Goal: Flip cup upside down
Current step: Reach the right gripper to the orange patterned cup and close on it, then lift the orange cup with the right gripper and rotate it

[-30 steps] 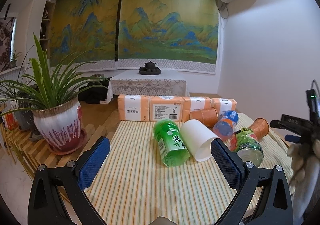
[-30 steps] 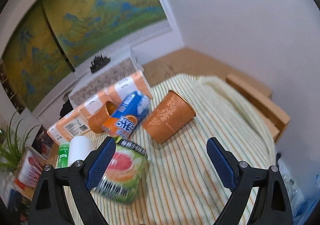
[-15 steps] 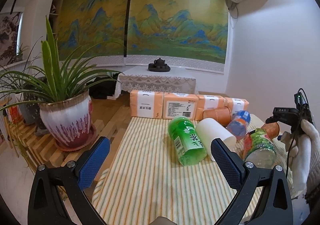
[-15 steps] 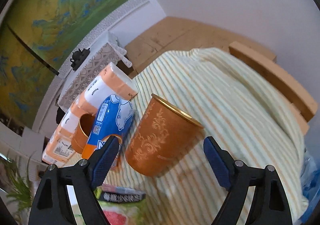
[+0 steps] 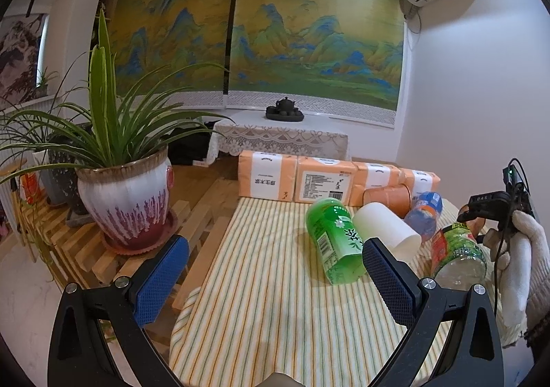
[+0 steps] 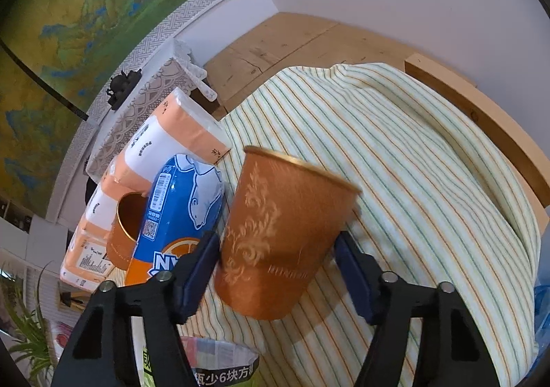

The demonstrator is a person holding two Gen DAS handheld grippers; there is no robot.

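An orange paper cup [image 6: 278, 242] with a pale leaf pattern and a gold rim stands mouth up on the striped cloth. My right gripper [image 6: 278, 270] is open with its blue pads on either side of the cup's lower half; the left pad [image 6: 199, 270] looks close to or touching the wall, the right pad [image 6: 354, 273] stands slightly off. In the left wrist view the cup is mostly hidden behind the right hand [image 5: 522, 249]. My left gripper [image 5: 271, 280] is open and empty above the near part of the cloth.
Beside the cup lie a blue and orange bottle [image 6: 178, 215], a second orange cup on its side [image 6: 125, 228] and orange tissue packs [image 6: 165, 136]. A green bottle [image 5: 333, 239], a white cup [image 5: 385, 228] and a green-labelled bottle [image 5: 457, 249] lie mid-table. A potted plant [image 5: 123, 201] stands left.
My right gripper has moved in on the orange cup and narrowed, so its pads now flank it. My left gripper has drifted back and left, still open.
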